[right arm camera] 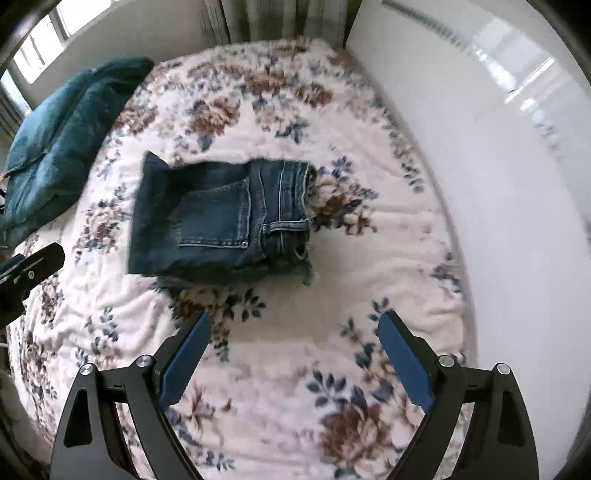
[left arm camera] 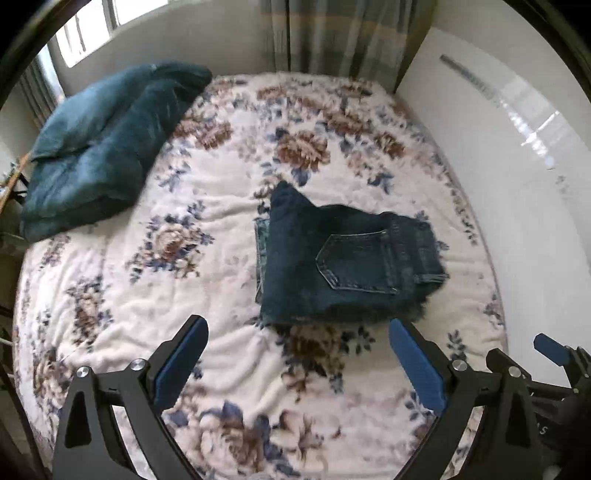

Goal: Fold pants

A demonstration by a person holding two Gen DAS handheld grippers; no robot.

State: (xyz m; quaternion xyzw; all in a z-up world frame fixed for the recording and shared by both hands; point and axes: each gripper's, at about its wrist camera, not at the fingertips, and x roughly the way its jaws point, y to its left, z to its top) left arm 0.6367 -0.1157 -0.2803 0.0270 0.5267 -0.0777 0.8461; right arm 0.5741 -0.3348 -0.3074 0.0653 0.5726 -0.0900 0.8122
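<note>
A pair of dark blue denim pants (left arm camera: 343,258) lies folded into a compact, roughly rectangular bundle on a bed. A back pocket with pale stitching faces up, and the waistband with its belt loop sits at the bundle's right end. At the far left corner a point of denim sticks out past the stack. A lighter, faded layer peeks out along the left edge, and a frayed hem shows under the near right corner. The same pants (right arm camera: 221,221) appear in the right wrist view, left of centre.

The bundle rests toward the middle of a fleecy white blanket (left arm camera: 207,206) printed with brown and blue flowers, which covers the whole bed. Bare blanket surrounds the pants on every side, with the widest stretch to the left and toward the camera.

A rumpled teal quilt (left arm camera: 107,147) is heaped at the far left corner of the bed, well apart from the pants. A glossy white panel (left arm camera: 517,166) runs along the bed's right edge. Striped curtains (left arm camera: 332,33) hang beyond the far edge, and a window (left arm camera: 96,26) shows at upper left.

The left gripper (left arm camera: 297,326) hangs above the blanket just short of the near edge of the pants, its blue-padded fingers (left arm camera: 184,362) spread wide with nothing between them. The right gripper (right arm camera: 295,321) is likewise spread wide and empty, above bare blanket nearer than the pants. Each gripper shows at the edge of the other's view.
</note>
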